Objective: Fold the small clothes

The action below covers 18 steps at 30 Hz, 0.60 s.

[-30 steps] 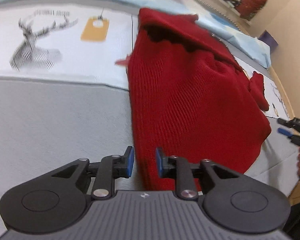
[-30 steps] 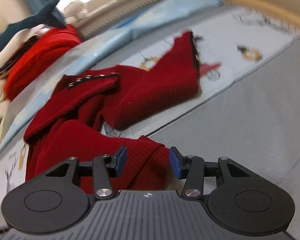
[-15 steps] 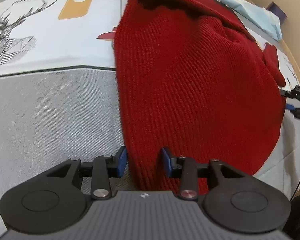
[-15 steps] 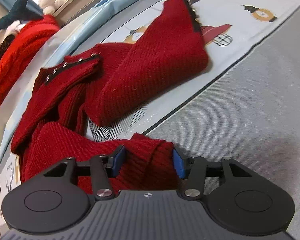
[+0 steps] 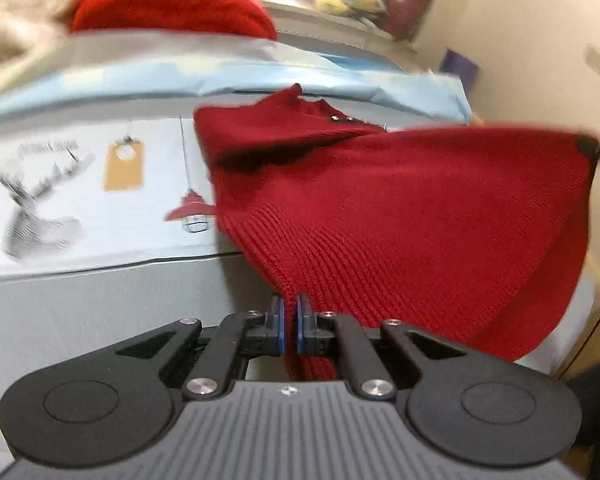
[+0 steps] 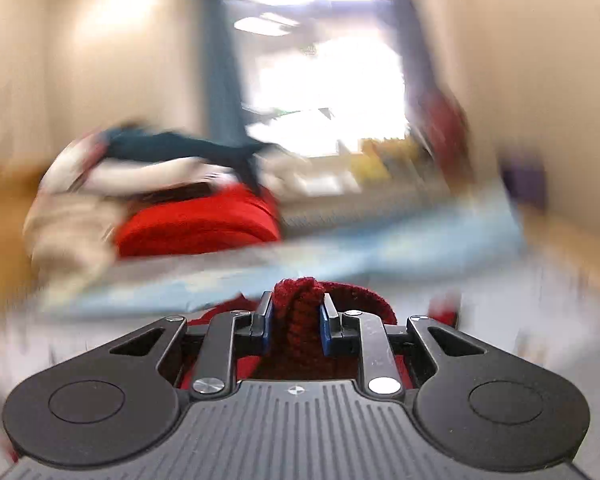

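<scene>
A dark red knitted sweater [image 5: 400, 208] is stretched and lifted off the bed, its hem held up between both grippers. My left gripper [image 5: 288, 320] is shut on the hem's near corner. In the right wrist view a bunched fold of the same red sweater [image 6: 296, 308] sits between the blue pads, and my right gripper [image 6: 294, 316] is closing and presses on it. The collar end of the sweater [image 5: 300, 120] with small studs still rests on the printed sheet. The right wrist view is heavily blurred.
The bed has a grey cover [image 5: 80, 312] and a white printed sheet [image 5: 80, 184] with a deer and a lamp drawing. A pile of clothes, with a bright red garment [image 5: 172, 4] on it, lies at the far side. Beige walls stand to the right.
Both grippers closed on the sweater's hem and rose, pulling the lower part of the sweater up off the bed. The right wrist view swung up toward the room.
</scene>
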### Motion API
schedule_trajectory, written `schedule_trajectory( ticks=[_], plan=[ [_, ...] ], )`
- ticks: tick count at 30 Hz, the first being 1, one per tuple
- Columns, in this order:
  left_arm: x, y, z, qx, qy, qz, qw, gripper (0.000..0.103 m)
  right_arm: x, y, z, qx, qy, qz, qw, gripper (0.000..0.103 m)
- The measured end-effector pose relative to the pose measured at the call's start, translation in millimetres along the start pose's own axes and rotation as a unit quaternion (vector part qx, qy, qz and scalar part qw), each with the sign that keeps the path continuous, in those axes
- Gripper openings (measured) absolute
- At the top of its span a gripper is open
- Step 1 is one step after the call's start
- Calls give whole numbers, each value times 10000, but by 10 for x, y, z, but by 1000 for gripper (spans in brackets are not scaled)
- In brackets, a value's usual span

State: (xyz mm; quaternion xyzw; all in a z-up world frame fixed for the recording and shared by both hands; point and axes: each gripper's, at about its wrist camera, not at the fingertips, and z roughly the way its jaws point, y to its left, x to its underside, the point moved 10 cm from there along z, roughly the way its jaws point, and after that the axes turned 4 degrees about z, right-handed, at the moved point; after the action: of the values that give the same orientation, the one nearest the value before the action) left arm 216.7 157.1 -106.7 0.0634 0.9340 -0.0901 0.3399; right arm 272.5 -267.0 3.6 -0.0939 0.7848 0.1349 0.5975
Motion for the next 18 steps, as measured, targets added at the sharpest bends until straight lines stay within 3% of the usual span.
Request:
schedule_trajectory(
  ticks=[1, 3, 5, 6, 8, 10, 11, 12, 15, 18],
  plan=[
    [154, 46, -46, -193, 196, 258, 9993, 5, 89, 178, -107, -299, 105, -550, 9980, 25],
    [540, 217, 2, -510, 851, 497, 9938, 5, 588, 302, -115, -966, 1409, -698, 9828, 28],
    [875, 331, 99, -469, 1508, 487, 9862, 7, 1125, 173, -73, -904, 2507, -653, 9616, 33],
    [1019, 360, 152, -445, 1802, 477, 9815, 7, 1286, 94, -55, -739, 2775, -828, 9543, 33],
    [1090, 414, 197, -702, 1926, 652, 9766, 7, 1301, -105, 2, -418, 2759, -540, 9588, 39],
    [1064, 437, 231, -837, 1914, 728, 9752, 11, 1295, -350, 117, -249, 2897, 360, 9561, 44],
    [1036, 446, 252, -843, 1903, 643, 9760, 18, 1318, -459, 187, -138, 2961, 743, 9522, 45],
    [1035, 461, 261, -840, 1883, 555, 9769, 25, 1371, -528, 243, 2, 3047, 984, 9473, 45],
    [981, 410, 322, -811, 1901, 420, 9775, 29, 1663, -629, 426, 284, 3453, 1369, 9280, 45],
    [966, 392, 441, -776, 2032, 343, 9755, 35, 2052, -600, 559, 520, 4052, 1237, 9043, 45]
  ],
)
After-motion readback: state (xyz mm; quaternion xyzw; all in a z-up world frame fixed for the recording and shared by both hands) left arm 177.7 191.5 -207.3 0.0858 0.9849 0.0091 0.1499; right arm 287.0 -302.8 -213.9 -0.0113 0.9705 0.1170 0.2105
